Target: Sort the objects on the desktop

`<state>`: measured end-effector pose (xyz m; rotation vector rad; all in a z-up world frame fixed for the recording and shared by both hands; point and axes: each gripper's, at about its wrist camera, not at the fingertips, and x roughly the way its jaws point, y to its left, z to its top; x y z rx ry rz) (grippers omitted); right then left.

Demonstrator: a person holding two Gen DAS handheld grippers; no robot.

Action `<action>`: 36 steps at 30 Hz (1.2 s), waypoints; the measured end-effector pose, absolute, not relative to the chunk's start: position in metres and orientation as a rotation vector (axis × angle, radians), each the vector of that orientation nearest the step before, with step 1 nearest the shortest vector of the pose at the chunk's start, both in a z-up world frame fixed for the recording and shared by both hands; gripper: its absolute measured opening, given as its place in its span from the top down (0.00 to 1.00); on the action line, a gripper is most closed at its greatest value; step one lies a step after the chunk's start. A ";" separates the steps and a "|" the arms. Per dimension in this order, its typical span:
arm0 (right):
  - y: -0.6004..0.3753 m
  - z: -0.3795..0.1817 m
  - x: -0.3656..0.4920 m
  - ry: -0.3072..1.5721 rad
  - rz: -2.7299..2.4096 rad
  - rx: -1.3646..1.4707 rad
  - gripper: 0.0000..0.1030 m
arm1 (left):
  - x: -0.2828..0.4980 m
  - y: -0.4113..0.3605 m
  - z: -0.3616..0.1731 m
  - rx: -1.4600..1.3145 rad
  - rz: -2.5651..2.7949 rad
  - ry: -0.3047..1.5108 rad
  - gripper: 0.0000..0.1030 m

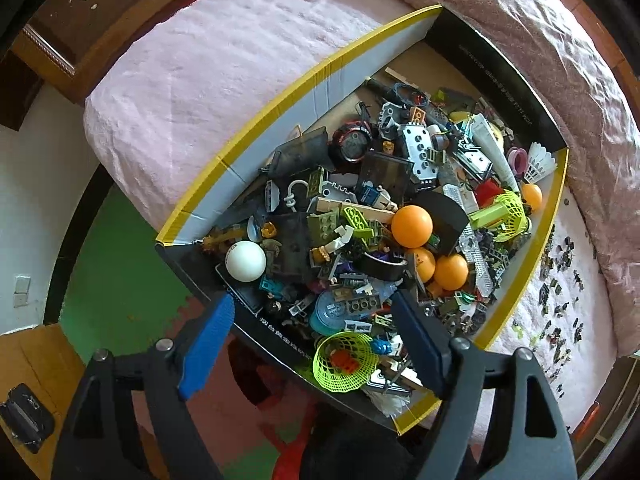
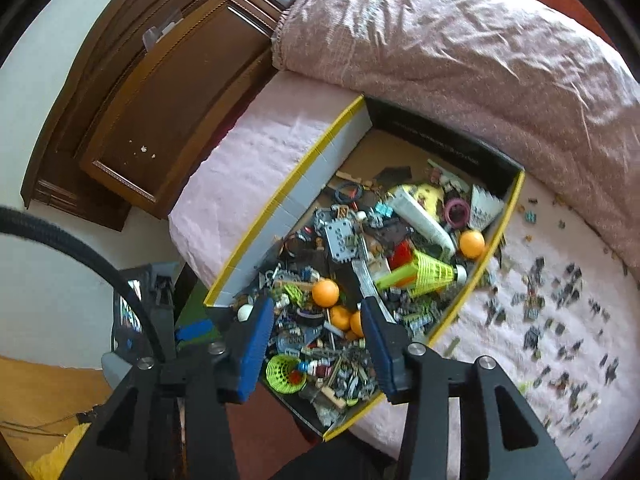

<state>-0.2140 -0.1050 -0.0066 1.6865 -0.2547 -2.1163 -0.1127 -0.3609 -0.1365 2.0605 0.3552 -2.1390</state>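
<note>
A pink bedspread [image 2: 248, 152], a rumpled quilt [image 2: 460, 52] and a brown wooden cabinet [image 2: 160, 92] beside the bed.

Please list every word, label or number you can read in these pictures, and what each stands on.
None reads for certain.
White print on the box's black far wall: too small and blurred.
White characters on the box's black near wall: partly hidden, unreadable.
Watch face: no legible digits.

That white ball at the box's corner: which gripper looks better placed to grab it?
Probably the left gripper. It is open and empty above the box, with the white ball just beyond its fingertips. The right gripper sees the ball small, behind a finger.
</note>
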 end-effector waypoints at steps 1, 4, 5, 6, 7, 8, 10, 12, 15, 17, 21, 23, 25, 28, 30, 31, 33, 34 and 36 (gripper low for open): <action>-0.101 -0.006 -0.210 -0.278 -2.109 1.700 0.55 | -0.114 -0.360 -0.133 2.060 -2.144 0.354 0.20; -0.091 0.000 -0.199 -0.374 -2.100 1.708 0.55 | -0.116 -0.356 -0.122 2.050 -2.168 0.347 0.20; -0.088 0.003 -0.196 -0.399 -2.099 1.705 0.55 | -0.117 -0.354 -0.119 2.044 -2.174 0.350 0.20; -0.085 0.006 -0.193 -0.412 -2.101 1.700 0.55 | -0.118 -0.352 -0.114 2.041 -2.188 0.341 0.20; -0.083 0.010 -0.190 -0.407 -2.104 1.693 0.55 | -0.120 -0.350 -0.110 2.039 -2.197 0.335 0.20; -0.083 0.012 -0.189 -0.391 -2.107 1.687 0.55 | -0.121 -0.348 -0.105 2.030 -2.206 0.336 0.20; -0.083 0.019 -0.185 -0.297 -2.120 1.664 0.55 | -0.122 -0.343 -0.094 2.020 -2.236 0.314 0.20; -0.081 0.022 -0.182 -0.201 -2.120 1.662 0.55 | -0.122 -0.338 -0.085 2.014 -2.254 0.296 0.20; -0.074 0.024 -0.172 -0.136 -2.123 1.663 0.55 | -0.119 -0.328 -0.071 2.019 -2.278 0.273 0.20; -0.067 0.026 -0.163 -0.115 -2.122 1.660 0.55 | -0.115 -0.322 -0.062 2.017 -2.299 0.263 0.20; -0.056 0.035 -0.148 -0.066 -2.151 1.640 0.55 | -0.107 -0.306 -0.039 1.961 -2.366 0.211 0.20; -0.051 0.042 -0.144 -0.049 -2.179 1.622 0.55 | -0.105 -0.298 -0.030 1.946 -2.397 0.200 0.20; -0.041 0.051 -0.140 -0.045 -2.220 1.597 0.55 | -0.103 -0.289 -0.021 1.939 -2.426 0.190 0.20; -0.026 0.060 -0.132 -0.028 -2.276 1.570 0.54 | -0.099 -0.274 -0.009 1.924 -2.469 0.160 0.20; -0.018 0.064 -0.125 -0.019 -2.311 1.549 0.53 | -0.095 -0.263 0.000 1.918 -2.503 0.125 0.20; -0.014 0.066 -0.121 -0.005 -2.335 1.524 0.53 | -0.095 -0.255 0.005 1.916 -2.521 0.102 0.20; -0.006 0.072 -0.110 0.066 -2.406 1.435 0.45 | -0.094 -0.245 0.010 1.913 -2.546 0.080 0.20; -0.003 0.075 -0.104 0.108 -2.438 1.393 0.33 | -0.093 -0.239 0.013 1.912 -2.559 0.071 0.20; 0.004 0.078 -0.091 0.174 -2.499 1.320 0.25 | -0.091 -0.227 0.017 1.910 -2.580 0.054 0.20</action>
